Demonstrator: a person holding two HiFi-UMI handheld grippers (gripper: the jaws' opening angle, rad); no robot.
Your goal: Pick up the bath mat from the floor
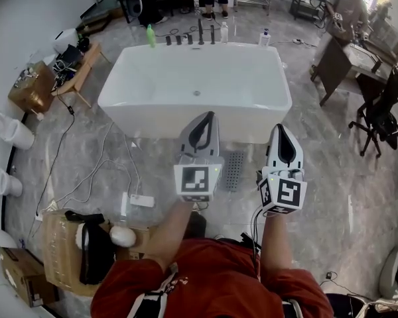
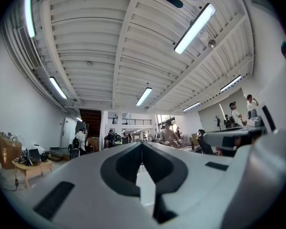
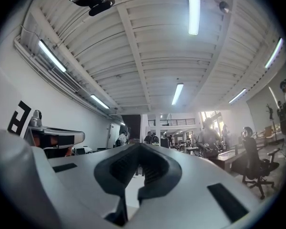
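A small grey perforated bath mat lies flat on the marble floor, right against the front of the white bathtub. In the head view it shows between my two grippers and lower than them. My left gripper is raised in front of the tub, shut and holding nothing. My right gripper is beside it, also shut and holding nothing. Both gripper views point up at the ceiling and the far hall. The left gripper and right gripper show their jaws closed together. Neither gripper view shows the mat.
A green bottle and a white bottle stand on the tub's far rim. Cables and a power strip lie on the floor to the left, near a cardboard box. An office chair and a dark desk stand at the right.
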